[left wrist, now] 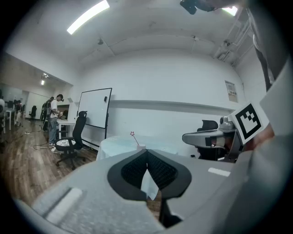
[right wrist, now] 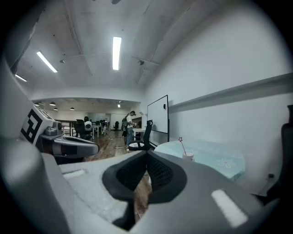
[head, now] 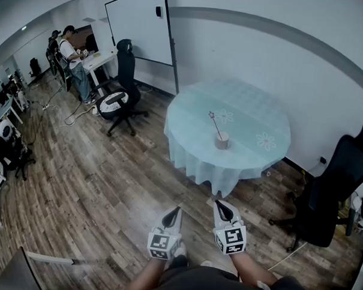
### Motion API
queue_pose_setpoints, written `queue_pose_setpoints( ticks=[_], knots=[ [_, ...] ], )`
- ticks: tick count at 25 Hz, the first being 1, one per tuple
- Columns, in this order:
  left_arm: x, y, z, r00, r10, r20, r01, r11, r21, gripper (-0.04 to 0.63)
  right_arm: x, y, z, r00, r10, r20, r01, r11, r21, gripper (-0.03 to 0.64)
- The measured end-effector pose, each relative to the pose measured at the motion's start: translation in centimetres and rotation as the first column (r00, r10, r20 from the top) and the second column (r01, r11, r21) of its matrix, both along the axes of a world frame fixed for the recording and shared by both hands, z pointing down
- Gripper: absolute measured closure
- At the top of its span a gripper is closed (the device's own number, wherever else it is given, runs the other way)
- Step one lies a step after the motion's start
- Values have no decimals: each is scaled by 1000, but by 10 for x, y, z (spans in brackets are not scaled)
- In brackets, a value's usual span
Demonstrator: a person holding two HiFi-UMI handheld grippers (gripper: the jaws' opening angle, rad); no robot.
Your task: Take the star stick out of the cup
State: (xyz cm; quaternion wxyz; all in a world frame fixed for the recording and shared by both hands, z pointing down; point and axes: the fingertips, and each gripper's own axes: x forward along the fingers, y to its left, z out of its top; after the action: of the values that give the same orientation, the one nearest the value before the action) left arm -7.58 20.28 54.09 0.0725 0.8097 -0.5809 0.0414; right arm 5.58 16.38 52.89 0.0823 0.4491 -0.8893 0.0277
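A small pale cup [head: 222, 141] stands near the front of a round table with a light blue cloth [head: 255, 114]. A thin star stick [head: 214, 123] leans out of the cup to the upper left; the stick [left wrist: 134, 137] and the stick [right wrist: 182, 144] also show far off in both gripper views. My left gripper [head: 172, 215] and right gripper [head: 223, 210] hang side by side over the wooden floor, well short of the table. Both have their jaws closed together with nothing between them.
A black office chair [head: 122, 91] stands left of the table and another black chair [head: 329, 196] at its right. A whiteboard [head: 140, 25] leans on the far wall. A person [head: 74, 58] sits at desks at the far left. A cable [head: 291, 254] lies on the floor.
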Motion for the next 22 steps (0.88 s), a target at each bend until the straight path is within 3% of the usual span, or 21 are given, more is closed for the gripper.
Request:
queue_pose_setpoints(
  ticks=[9,22],
  knots=[
    [-9,-13,-2,1000,-6,-4,6,1000,-2,591,-10,-13,-9,1000,1,10,-1,1000,26,614],
    [-35,-60,-1,998,58,-25,-57,998,22,591,-50,-48,-10,999,14,40,-15,999,29,612]
  ],
)
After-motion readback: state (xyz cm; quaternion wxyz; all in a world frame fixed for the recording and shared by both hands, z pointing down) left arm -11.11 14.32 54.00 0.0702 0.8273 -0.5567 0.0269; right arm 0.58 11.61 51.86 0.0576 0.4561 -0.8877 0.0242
